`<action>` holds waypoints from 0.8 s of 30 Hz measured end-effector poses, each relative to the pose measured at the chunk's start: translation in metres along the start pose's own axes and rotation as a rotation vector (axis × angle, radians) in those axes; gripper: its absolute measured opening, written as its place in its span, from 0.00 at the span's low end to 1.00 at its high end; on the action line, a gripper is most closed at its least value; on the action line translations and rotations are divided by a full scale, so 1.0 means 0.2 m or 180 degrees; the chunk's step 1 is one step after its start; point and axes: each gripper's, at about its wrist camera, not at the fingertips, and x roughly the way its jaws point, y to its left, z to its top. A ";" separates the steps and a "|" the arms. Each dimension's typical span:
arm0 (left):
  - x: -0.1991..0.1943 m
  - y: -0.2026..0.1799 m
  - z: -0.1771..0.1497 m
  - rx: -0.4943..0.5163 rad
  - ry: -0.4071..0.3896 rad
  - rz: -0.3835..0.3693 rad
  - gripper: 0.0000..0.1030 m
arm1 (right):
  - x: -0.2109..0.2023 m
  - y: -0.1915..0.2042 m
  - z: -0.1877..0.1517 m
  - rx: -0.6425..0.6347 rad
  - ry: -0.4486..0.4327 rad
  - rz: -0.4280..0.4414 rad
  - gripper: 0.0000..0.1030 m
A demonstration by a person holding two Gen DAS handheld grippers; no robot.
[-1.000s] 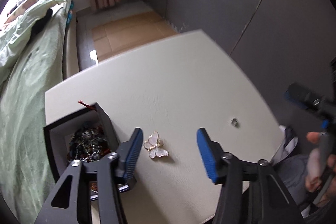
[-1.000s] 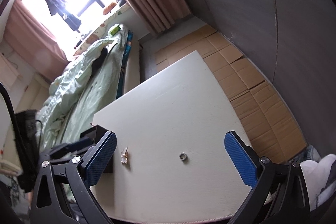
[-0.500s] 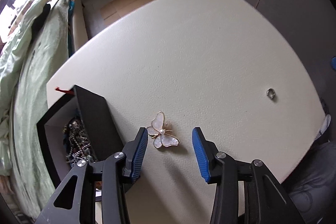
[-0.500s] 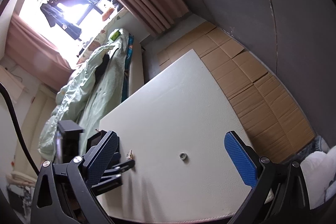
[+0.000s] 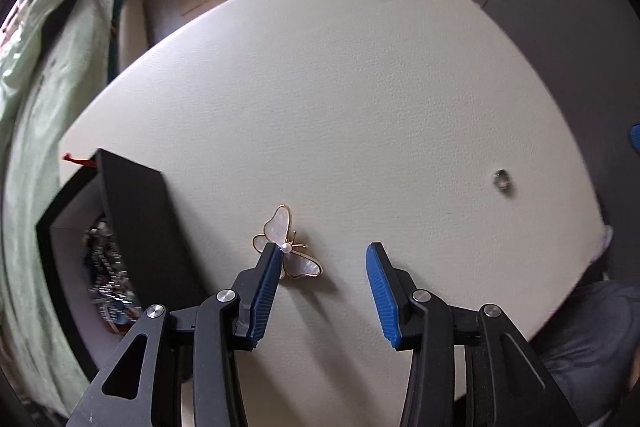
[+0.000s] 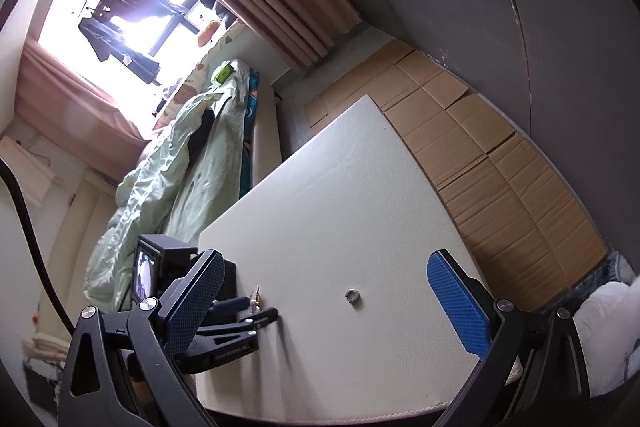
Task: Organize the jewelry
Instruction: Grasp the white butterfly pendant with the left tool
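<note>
A pearl-white butterfly brooch with gold edges [image 5: 289, 250] lies on the cream table [image 5: 360, 87]. My left gripper [image 5: 322, 255] is open and low over it; its left finger [image 5: 267, 279] overlaps the brooch's left wings, and the right finger stands apart. A small silver ring [image 5: 502, 182] lies to the right; it also shows in the right wrist view [image 6: 352, 294]. My right gripper [image 6: 324, 283] is open and empty, held above the ring. The left gripper [image 6: 256, 307] with the brooch [image 6: 256, 295] shows there too.
A black open jewelry box [image 5: 132, 223] with several chains inside stands at the table's left edge. A bed with a green quilt [image 6: 180, 155] lies beyond the table. Flattened cardboard [image 6: 480, 155] covers the floor to the right, below a dark wall.
My left gripper has dropped and moved forward onto the brooch, its left finger now over the wings. The right gripper has tilted slightly and stays above the ring.
</note>
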 end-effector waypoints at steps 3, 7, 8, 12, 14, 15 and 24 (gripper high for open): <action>0.00 -0.03 0.01 0.0039 -0.0046 -0.0046 0.45 | 0.00 -0.01 0.00 0.0035 0.0005 0.0026 1.00; -0.01 -0.06 0.03 0.0013 -0.0094 -0.0315 0.45 | 0.00 -0.01 0.00 0.0044 0.0011 0.0019 1.00; -0.02 -0.06 0.03 0.0016 -0.0115 -0.0324 0.45 | 0.01 -0.02 0.00 0.0052 0.0015 0.0016 1.00; -0.05 -0.04 0.04 -0.0057 -0.0185 -0.0257 0.45 | 0.01 -0.03 0.00 0.0080 0.0020 0.0015 1.00; -0.05 -0.01 0.04 -0.0103 -0.0176 -0.0206 0.45 | 0.01 -0.03 0.00 0.0085 0.0026 0.0016 1.00; -0.04 0.00 0.04 -0.0109 -0.0169 -0.0204 0.45 | 0.01 -0.03 0.00 0.0087 0.0034 0.0018 1.00; 0.03 0.01 0.06 -0.0181 -0.0160 -0.0218 0.45 | 0.03 -0.02 0.00 0.0087 0.0077 0.0013 1.00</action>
